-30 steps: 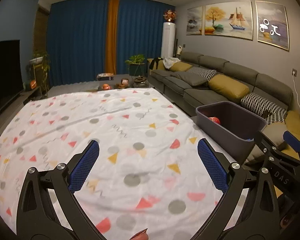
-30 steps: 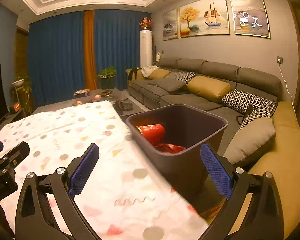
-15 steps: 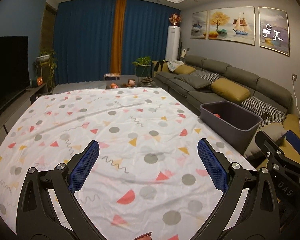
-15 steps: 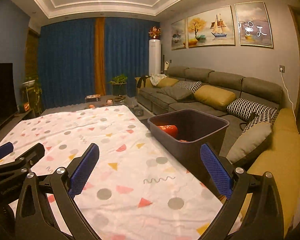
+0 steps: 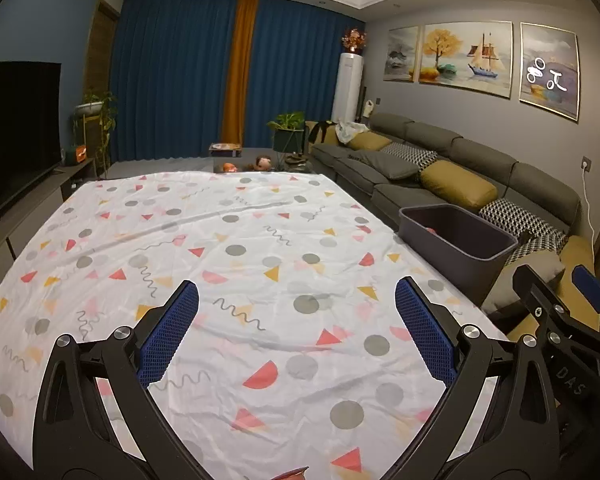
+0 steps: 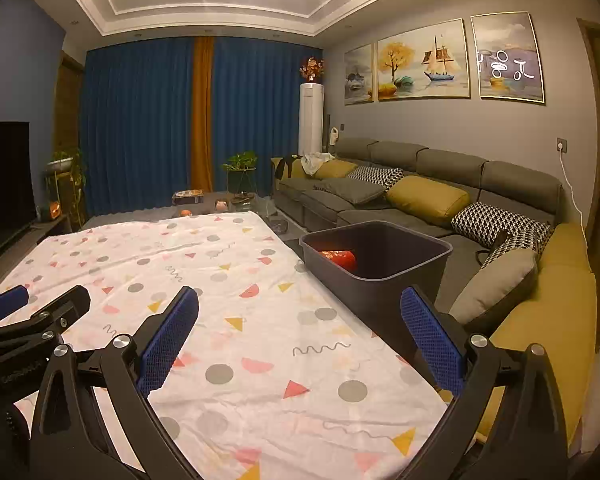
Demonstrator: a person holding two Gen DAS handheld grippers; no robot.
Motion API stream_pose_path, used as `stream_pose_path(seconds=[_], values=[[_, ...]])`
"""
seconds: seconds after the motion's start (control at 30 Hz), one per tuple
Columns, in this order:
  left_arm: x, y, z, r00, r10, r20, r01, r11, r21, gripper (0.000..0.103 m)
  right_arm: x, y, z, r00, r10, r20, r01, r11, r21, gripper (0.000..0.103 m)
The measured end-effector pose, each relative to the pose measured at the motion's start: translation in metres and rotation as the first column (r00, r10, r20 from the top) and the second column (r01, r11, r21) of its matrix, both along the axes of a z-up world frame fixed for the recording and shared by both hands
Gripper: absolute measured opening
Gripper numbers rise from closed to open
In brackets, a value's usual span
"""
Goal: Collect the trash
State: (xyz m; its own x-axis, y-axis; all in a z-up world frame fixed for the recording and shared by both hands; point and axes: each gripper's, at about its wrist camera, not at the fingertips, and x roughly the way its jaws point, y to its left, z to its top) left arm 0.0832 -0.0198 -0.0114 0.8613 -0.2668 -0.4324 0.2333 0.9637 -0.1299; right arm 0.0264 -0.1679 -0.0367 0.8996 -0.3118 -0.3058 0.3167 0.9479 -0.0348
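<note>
nearest the cameras, the left gripper (image 5: 296, 332) and the right gripper (image 6: 300, 336) both hang with jaws spread wide and nothing between the blue pads, above a white tablecloth (image 5: 236, 264) printed with dots and triangles. at the cloth's right edge stands a dark grey bin (image 6: 380, 264) with red trash (image 6: 338, 259) lying inside. beyond it runs a grey sofa (image 6: 420, 184), then blue curtains (image 6: 140, 128) on the far wall.
</note>
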Motion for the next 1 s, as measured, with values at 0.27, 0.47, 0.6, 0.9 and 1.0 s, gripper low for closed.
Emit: stream_pose_path(seconds=[0.27, 0.47, 0.6, 0.9, 1.0], values=[[-0.0018, 0.0009, 0.0010, 1.000, -0.010, -0.004, 0.010, 1.000, -0.008, 0.097, 0.0005, 0.0000, 0.0011, 1.000, -0.001, 0.005, 0.001, 1.000, 0.004, 0.097], [-0.0017, 0.0015, 0.0007, 1.000, -0.012, -0.008, 0.012, 1.000, -0.011, 0.097, 0.0011, 0.0006, 0.0018, 1.000, 0.001, 0.006, -0.001, 1.000, 0.004, 0.097], [-0.0018, 0.0018, 0.0005, 1.000, -0.012, -0.007, 0.012, 1.000, -0.012, 0.097, 0.0000, -0.0004, 0.0018, 1.000, -0.002, 0.007, 0.002, 1.000, 0.008, 0.097], [-0.0017, 0.0020, 0.0005, 1.000, -0.013, -0.010, 0.013, 1.000, -0.012, 0.097, -0.0001, -0.0005, 0.0014, 1.000, -0.002, 0.005, 0.002, 1.000, 0.013, 0.097], [-0.0017, 0.0021, -0.0003, 1.000, -0.014, -0.009, 0.014, 1.000, -0.014, 0.097, -0.0004, -0.0006, 0.0011, 1.000, -0.002, 0.004, 0.002, 1.000, 0.016, 0.097]])
